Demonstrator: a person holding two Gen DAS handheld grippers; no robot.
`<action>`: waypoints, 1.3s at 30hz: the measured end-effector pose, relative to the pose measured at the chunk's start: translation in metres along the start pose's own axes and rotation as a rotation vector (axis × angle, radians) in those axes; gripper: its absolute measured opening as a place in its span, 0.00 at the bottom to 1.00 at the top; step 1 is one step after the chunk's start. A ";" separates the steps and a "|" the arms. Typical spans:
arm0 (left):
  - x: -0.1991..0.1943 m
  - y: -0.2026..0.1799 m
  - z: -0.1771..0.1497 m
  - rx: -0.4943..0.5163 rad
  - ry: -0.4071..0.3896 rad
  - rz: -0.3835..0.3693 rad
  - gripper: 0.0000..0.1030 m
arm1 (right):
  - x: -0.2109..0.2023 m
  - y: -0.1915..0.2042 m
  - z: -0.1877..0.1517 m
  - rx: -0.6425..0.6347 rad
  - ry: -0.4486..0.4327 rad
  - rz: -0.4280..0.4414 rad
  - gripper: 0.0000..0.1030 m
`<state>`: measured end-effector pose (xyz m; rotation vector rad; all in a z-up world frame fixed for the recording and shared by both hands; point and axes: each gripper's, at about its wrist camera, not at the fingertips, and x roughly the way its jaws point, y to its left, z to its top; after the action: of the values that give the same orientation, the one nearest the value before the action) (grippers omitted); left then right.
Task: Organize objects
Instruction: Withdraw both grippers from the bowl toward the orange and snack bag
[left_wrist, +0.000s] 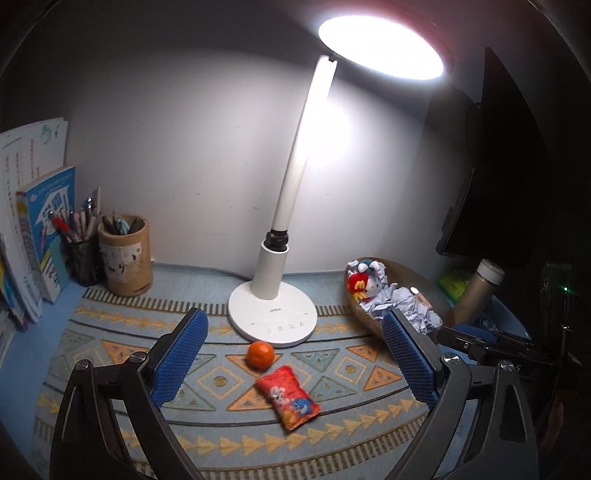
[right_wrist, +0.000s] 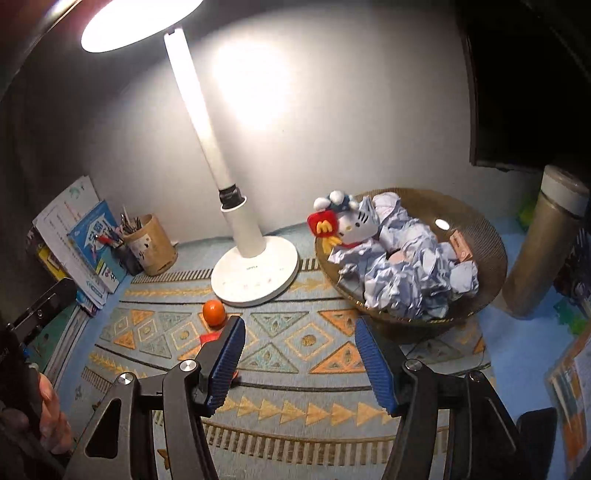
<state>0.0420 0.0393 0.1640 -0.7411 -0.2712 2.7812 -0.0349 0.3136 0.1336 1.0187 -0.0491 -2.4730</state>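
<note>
Job: tidy the loose things on the worktop.
Orange (left_wrist: 260, 355): it sits on the patterned mat (left_wrist: 110, 354), near the front of the lamp base (left_wrist: 272, 317).
Snack bag (left_wrist: 288, 400): red, lying flat on the mat, just nearer to me than the orange.
Basket (right_wrist: 480, 236): on the right, full of crumpled paper (right_wrist: 410, 273), with a toy cat (right_wrist: 351, 223) on its far left edge.
Next step, my guess: pick up the orange or the snack bag and carry it to a good spot.
How to do it well: go down slowly and put one pad on each side. Squeeze softly, since the orange can roll and the bag can crush. Stay clear of the lamp.
My left jaws (left_wrist: 291, 354): wide apart, holding nothing, over the orange and bag.
My right jaws (right_wrist: 299, 354): partly apart, holding nothing, touching nothing, over bare mat.
</note>
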 end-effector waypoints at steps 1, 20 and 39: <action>0.004 0.012 -0.012 -0.023 0.020 0.020 0.93 | 0.009 0.002 -0.011 -0.001 0.017 0.002 0.58; 0.060 0.077 -0.106 -0.124 0.158 0.254 0.93 | 0.074 0.048 -0.083 -0.235 0.049 -0.146 0.73; 0.061 0.075 -0.106 -0.109 0.166 0.251 0.93 | 0.076 0.048 -0.084 -0.241 0.052 -0.158 0.73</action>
<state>0.0304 -0.0028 0.0271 -1.0963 -0.3199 2.9310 -0.0059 0.2503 0.0322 1.0142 0.3497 -2.5143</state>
